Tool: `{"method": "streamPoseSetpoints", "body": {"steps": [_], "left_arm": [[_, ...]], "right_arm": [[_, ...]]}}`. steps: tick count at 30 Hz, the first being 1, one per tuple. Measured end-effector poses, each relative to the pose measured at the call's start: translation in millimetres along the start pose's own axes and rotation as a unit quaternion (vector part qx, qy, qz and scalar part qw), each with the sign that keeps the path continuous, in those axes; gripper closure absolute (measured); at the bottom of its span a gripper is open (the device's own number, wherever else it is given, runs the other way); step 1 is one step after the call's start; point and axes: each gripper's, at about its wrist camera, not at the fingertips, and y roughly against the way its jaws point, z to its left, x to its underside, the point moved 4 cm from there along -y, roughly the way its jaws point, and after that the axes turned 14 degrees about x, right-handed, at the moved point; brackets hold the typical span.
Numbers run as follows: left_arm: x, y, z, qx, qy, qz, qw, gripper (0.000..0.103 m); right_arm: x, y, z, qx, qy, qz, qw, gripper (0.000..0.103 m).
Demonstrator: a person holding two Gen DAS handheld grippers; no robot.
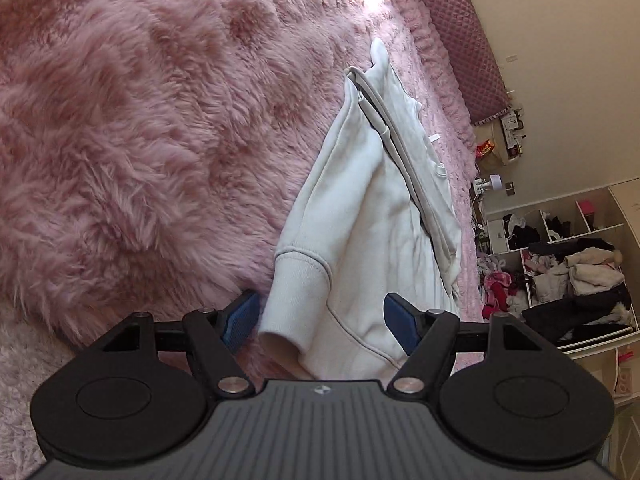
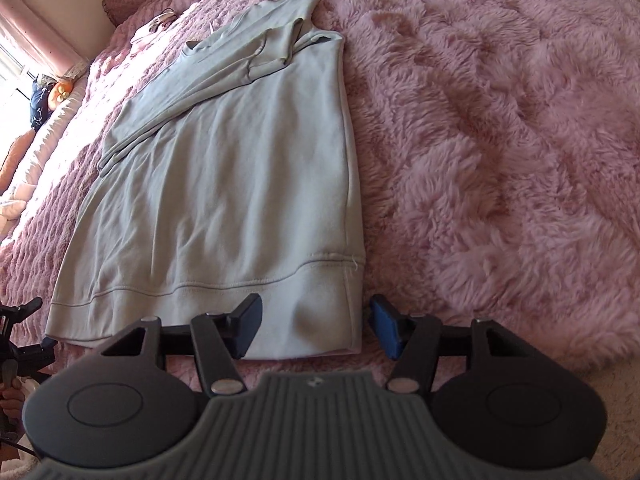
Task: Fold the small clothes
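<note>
While the pale sweatshirt [image 2: 224, 200] lies flat on the shaggy pink blanket [image 2: 500, 140], both grippers sit low at its near edge. It is a soft, matte knit, cream-white in the left wrist view and greyish in the right, with a broad ribbed hem band [image 2: 200, 304] marked by 2 curved seam lines. 1 sleeve [image 2: 224, 68] is folded across the chest in a long diagonal strip; the body below it is smooth with a few shallow creases.

From the left wrist, the left gripper [image 1: 322, 326] stands with its jaws wide apart, blue textured pads on black angular arms. A ribbed cuff [image 1: 296, 292], tubular and open-ended, lies between them together with a curved fold of the garment. Neither pad presses on the cloth, so nothing is gripped.

From the right wrist, the right gripper [image 2: 316, 330] straddles the hem's right corner. Its left pad sits over the fabric, its right pad over the fur just beside the garment's edge. A gap shows between cloth and right pad, so the jaws are partly apart with no hold.

The blanket's long, tufted pile clumps in swirls. A quilted, diamond-stitched pink headboard [image 1: 460, 40] runs behind it, and open white shelves [image 1: 560, 264] hold heaped dark and pale clothing.
</note>
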Motion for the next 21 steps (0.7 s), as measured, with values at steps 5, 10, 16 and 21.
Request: {"method": "streamPoseSetpoints", "body": {"steps": [5,10,16,21], "left_arm": [[-1,-14,4,0.004,0.013,0.003,0.9999,0.02],[-2,-21,4,0.003,0.016,0.007,0.9998,0.02],[1,-24,1,0.012,0.015,0.011,0.9998,0.02],[8,-30,-11,0.027,-0.017,0.025,0.9992,0.053]], "right_arm": [[-1,-7,3,-0.003,0.003,0.015,1.0,0.043],[-3,-7,5,-0.01,-0.001,0.015,1.0,0.042],[-2,-5,2,-0.002,0.004,0.007,1.0,0.089],[-4,4,-7,-0.021,-0.03,0.006,0.999,0.093]]}}
